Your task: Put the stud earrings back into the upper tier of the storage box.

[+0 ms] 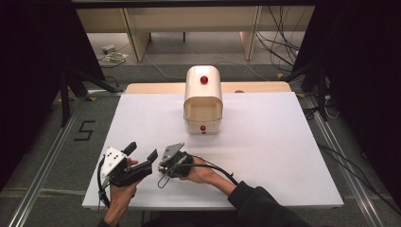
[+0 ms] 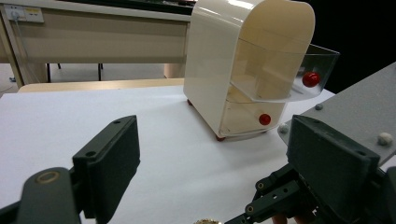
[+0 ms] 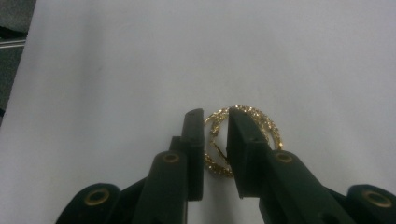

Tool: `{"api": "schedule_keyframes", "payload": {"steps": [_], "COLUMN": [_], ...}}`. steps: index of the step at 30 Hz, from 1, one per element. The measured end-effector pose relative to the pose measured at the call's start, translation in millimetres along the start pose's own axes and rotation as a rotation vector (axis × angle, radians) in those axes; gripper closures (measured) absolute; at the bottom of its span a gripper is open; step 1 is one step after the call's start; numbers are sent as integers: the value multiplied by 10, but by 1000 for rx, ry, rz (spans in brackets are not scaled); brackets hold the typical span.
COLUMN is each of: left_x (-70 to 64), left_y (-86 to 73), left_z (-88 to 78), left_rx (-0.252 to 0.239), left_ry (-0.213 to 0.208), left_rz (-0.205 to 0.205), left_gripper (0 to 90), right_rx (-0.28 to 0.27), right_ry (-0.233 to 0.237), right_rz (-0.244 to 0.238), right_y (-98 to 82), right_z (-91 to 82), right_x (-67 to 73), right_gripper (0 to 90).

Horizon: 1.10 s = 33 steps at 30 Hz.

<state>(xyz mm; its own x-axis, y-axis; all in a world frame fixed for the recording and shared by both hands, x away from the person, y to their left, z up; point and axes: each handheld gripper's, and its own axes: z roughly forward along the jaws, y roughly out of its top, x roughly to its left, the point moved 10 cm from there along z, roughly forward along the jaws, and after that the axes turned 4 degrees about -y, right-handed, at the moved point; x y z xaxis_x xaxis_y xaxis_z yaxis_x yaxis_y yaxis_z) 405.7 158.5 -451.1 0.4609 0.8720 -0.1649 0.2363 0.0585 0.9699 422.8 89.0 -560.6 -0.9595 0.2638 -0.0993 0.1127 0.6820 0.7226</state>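
Two grippers sat at the near edge of the white table (image 1: 283, 142), close together. The right gripper (image 3: 215, 140) pointed down at a gold ring-shaped trinket (image 3: 261, 122) lying flat on the tabletop, its jaws drawn in narrow w/ part of the trinket between them (whether the pads actually pressed on it, can't tell). The trinket's glittery rim poked out past both jaws, esp. on the right in the right gripper view. The left gripper (image 2: 205, 154) rested just left of it, jaws spread wide, nothing between them, aimed toward the far side. Farther off, near the table's far middle, stood a cream cabinet (image 1: 203, 94) w/ red knobs (image 1: 204, 80); in the left gripper view its upper clear drawer (image 2: 299, 74) was pulled out.
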Motion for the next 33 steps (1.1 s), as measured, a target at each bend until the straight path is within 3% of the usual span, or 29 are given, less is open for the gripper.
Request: {"api": "schedule_keyframes", "payload": {"steps": [16, 27, 33], "left_x": [-1, 1, 5], "left_y": [0, 0, 1], "left_z": [3, 1, -3], "left_rx": [-1, 0, 0], "left_ry": [0, 1, 3], "left_rz": [-1, -1, 1], "left_gripper": [164, 164, 164], "right_rx": [28, 34, 15], "right_ry": [10, 21, 5], "right_rz": [70, 90, 98], "right_y": [-41, -41, -14], "right_z": [55, 53, 15], "right_x": [-84, -87, -121], "right_gripper": [807, 871, 891]}}
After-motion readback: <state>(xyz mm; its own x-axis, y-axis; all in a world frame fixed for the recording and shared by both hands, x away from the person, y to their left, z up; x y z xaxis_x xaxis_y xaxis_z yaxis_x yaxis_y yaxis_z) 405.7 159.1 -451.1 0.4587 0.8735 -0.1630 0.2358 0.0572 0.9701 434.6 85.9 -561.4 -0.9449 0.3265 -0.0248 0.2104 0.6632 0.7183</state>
